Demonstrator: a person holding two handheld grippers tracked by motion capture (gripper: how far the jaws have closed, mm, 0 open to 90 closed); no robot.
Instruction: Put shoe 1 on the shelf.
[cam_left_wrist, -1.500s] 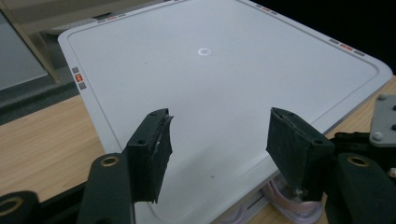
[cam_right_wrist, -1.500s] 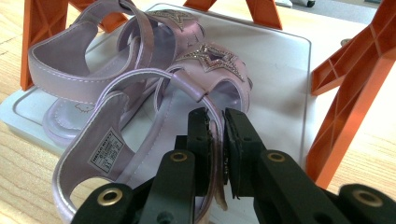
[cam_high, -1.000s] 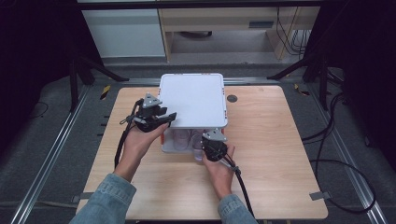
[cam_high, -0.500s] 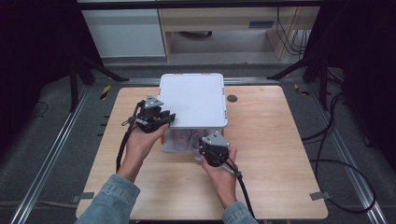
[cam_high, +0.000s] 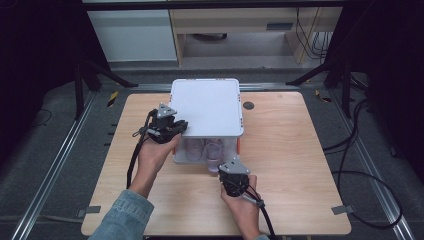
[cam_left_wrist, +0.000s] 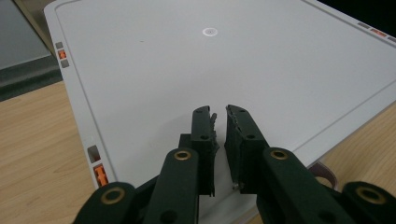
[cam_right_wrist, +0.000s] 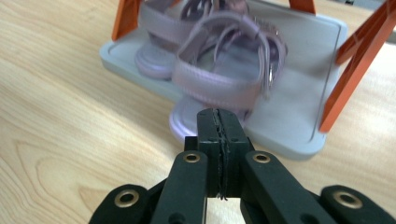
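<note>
A storage box with a flat white lid (cam_high: 207, 105) (cam_left_wrist: 233, 60) stands at the middle of the wooden table. A pair of lilac strap sandals (cam_high: 205, 149) (cam_right_wrist: 224, 60) lies on its grey bottom tray (cam_right_wrist: 299, 121); one sole juts over the tray's front edge. My left gripper (cam_high: 180, 126) (cam_left_wrist: 220, 112) hovers over the lid's near left corner. Its jaws have just been closing to a thin slit with nothing between them. My right gripper (cam_high: 226, 171) (cam_right_wrist: 218, 114) sits low in front of the sandals, its jaws just closed tight on nothing.
Orange struts (cam_right_wrist: 355, 70) carry the lid above the tray. A small dark disc (cam_high: 248, 105) is set into the table (cam_high: 300, 165) right of the box. Cables (cam_high: 360, 165) lie on the floor at the right.
My right gripper has drawn back from the box front toward the near edge. The left gripper stays over the lid's corner.
</note>
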